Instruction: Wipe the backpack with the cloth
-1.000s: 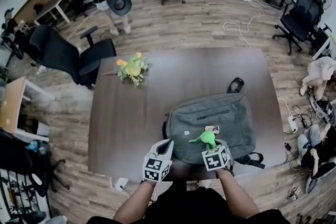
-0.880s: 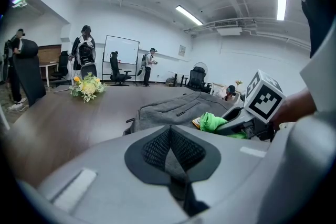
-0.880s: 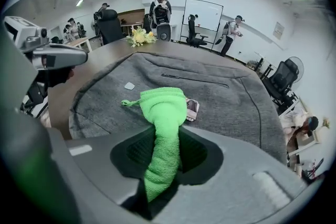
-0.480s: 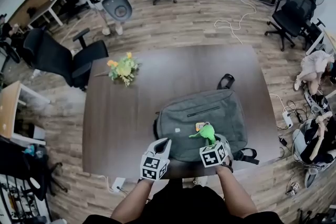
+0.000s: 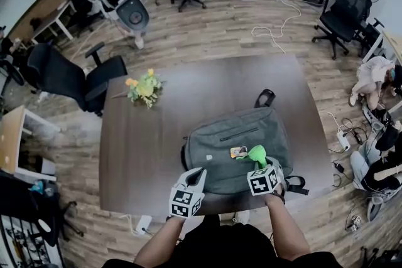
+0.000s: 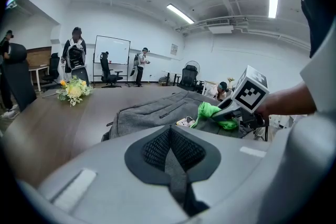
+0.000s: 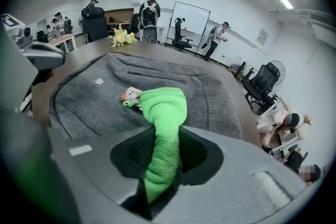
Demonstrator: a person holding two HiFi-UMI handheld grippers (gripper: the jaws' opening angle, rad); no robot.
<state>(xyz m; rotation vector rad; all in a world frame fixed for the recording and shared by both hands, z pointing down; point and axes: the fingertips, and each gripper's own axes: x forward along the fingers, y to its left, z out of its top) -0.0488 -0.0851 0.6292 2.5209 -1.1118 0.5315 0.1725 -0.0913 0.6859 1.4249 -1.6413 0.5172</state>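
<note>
Grips green cloth (image 5: 256, 152) in right gripper (image 5: 259, 164) jaws, lower right of frame, over grey backpack (image 5: 220, 150) on tabletop (image 5: 141, 154); holds left gripper (image 5: 198, 176) jaws pressed together, empty, lower centre.

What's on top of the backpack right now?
The green cloth, gripped by the right gripper, and a small tag beside it. The backpack surface under the cloth is hidden.

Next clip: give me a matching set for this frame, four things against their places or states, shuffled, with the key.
1. green cloth
2. backpack
3. left gripper
4. flowers

A. shut, holding nothing
B. lying flat on the table
C. clamped in the right gripper
D. toward the table's far left corner

Pairs: 1-C, 2-B, 3-A, 4-D.
</note>
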